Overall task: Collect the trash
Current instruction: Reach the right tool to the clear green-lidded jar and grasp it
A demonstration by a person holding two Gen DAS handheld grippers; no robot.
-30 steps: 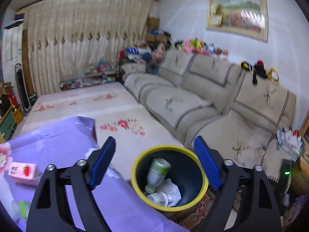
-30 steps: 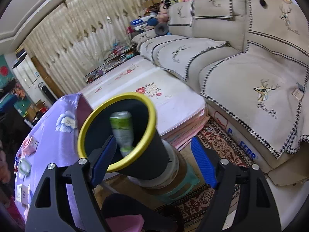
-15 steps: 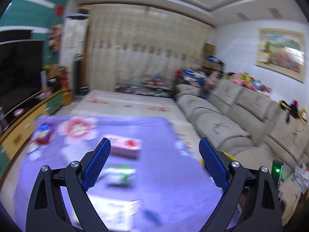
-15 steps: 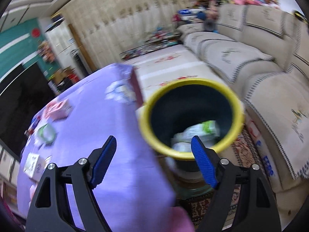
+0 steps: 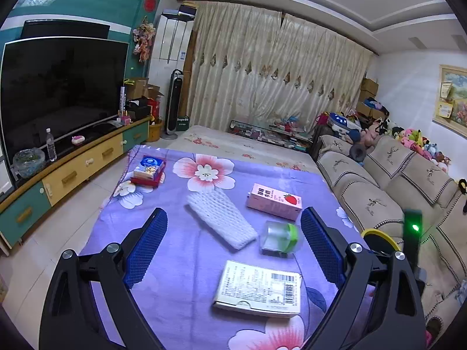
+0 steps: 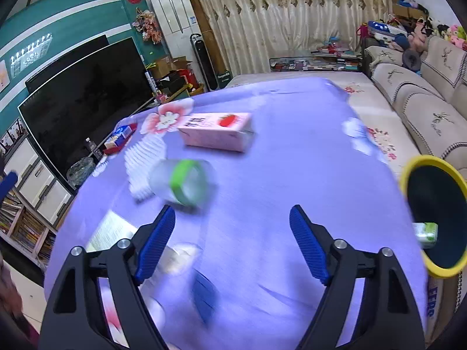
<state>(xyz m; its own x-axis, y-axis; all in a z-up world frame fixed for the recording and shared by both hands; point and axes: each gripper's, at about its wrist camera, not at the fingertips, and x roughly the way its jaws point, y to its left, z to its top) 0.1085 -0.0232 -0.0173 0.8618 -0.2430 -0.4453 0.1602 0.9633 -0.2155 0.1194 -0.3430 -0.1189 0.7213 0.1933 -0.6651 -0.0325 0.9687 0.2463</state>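
Observation:
A purple flowered table [image 5: 181, 262] [image 6: 292, 180] holds trash: a pink strawberry milk carton [image 5: 274, 201] [image 6: 216, 134], a white foam net sleeve [image 5: 220, 217] [image 6: 144, 157], a clear cup with a green band [image 5: 280, 236] [image 6: 182, 182] on its side, and a flat printed box [image 5: 258, 288] [image 6: 112, 233]. The black bin with a yellow rim [image 6: 433, 215] [image 5: 376, 237] stands off the table's right edge with trash inside. My left gripper [image 5: 233, 248] is open and empty above the table. My right gripper [image 6: 232, 245] is open and empty near the cup.
A small blue and red box [image 5: 149, 170] [image 6: 119, 137] lies at the table's far left corner. A beige sofa [image 5: 394, 186] runs along the right. A TV [image 5: 58, 93] on a low cabinet stands at the left. A floral mat lies beyond the table.
Both grippers have swung left from the bin to face the table. The bin now sits at the right edge of both views. Both stay open and empty.

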